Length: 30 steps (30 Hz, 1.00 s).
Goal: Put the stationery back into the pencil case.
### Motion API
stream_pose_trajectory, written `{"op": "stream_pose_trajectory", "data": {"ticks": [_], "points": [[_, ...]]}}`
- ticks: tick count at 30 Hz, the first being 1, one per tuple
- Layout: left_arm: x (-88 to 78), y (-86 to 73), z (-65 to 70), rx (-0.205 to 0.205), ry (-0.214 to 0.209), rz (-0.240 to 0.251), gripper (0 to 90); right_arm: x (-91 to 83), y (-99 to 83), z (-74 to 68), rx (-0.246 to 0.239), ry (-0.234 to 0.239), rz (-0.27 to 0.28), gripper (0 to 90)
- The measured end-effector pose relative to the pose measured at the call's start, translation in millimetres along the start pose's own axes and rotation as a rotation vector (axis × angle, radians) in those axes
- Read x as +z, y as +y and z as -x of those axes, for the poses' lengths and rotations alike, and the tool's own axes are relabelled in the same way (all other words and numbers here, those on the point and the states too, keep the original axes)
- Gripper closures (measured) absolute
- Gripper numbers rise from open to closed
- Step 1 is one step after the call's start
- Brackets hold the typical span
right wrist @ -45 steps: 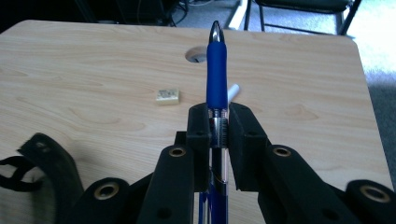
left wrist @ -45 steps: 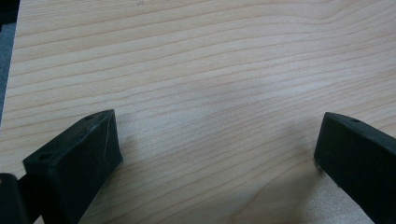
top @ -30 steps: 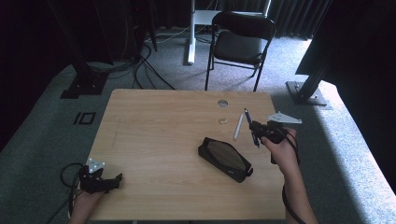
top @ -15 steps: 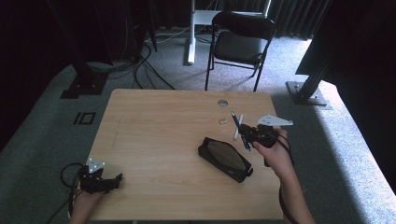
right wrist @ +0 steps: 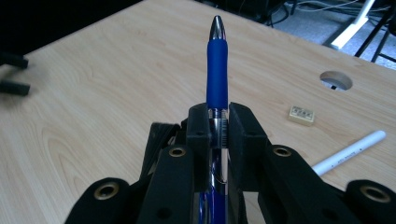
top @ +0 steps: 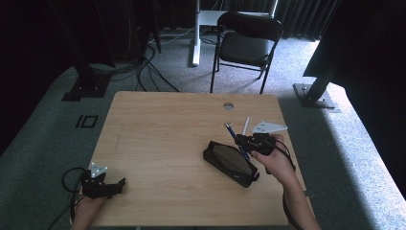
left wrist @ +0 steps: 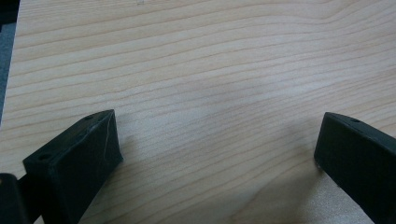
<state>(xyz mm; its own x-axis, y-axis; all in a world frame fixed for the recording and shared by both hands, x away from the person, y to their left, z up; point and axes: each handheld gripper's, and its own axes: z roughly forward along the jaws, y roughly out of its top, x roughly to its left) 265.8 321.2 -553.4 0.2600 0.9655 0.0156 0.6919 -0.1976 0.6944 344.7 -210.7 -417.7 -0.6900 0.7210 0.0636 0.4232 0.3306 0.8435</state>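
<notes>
Blue pen (right wrist: 217,70) sits clamped between the jaws of the right gripper (top: 245,142), its tip sticking out past them, held above the table (top: 163,129) just beside the black pencil case (top: 230,162). A white pen (right wrist: 350,152) and an eraser (right wrist: 301,115) lie nearby. Near the table's front edge, the left gripper (top: 115,184) rests with jaws apart, holding nothing.

No text can be read anywhere; the small eraser (right wrist: 301,115) on the table (right wrist: 93,93) bears dark printing, but it is too small to make out.
</notes>
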Motion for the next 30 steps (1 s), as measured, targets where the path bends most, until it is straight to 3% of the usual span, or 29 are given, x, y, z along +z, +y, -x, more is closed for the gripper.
{"op": "stream_pose_trajectory", "data": {"ticks": [7, 13, 23, 30], "points": [[-0.1, 0.0, -0.1, 0.001, 0.000, -0.001, 0.6, 10.0, -0.5, -3.8, -0.047, 0.023, -0.080, 79.4], [0.0, 0.0, 0.0, 0.000, 0.000, 0.000, 0.5, 19.5, -5.9, -5.4, -0.050, 0.046, -0.129, 79.4], [0.0, 0.0, 0.0, -0.001, 0.000, 0.000, 0.6, 32.9, -13.5, -2.3, -0.059, 0.044, -0.195, 79.4], [0.0, 0.0, 0.1, -0.001, 0.000, 0.000, 0.6, 42.0, -19.5, -4.5, -0.091, 0.045, -0.258, 79.4]]}}
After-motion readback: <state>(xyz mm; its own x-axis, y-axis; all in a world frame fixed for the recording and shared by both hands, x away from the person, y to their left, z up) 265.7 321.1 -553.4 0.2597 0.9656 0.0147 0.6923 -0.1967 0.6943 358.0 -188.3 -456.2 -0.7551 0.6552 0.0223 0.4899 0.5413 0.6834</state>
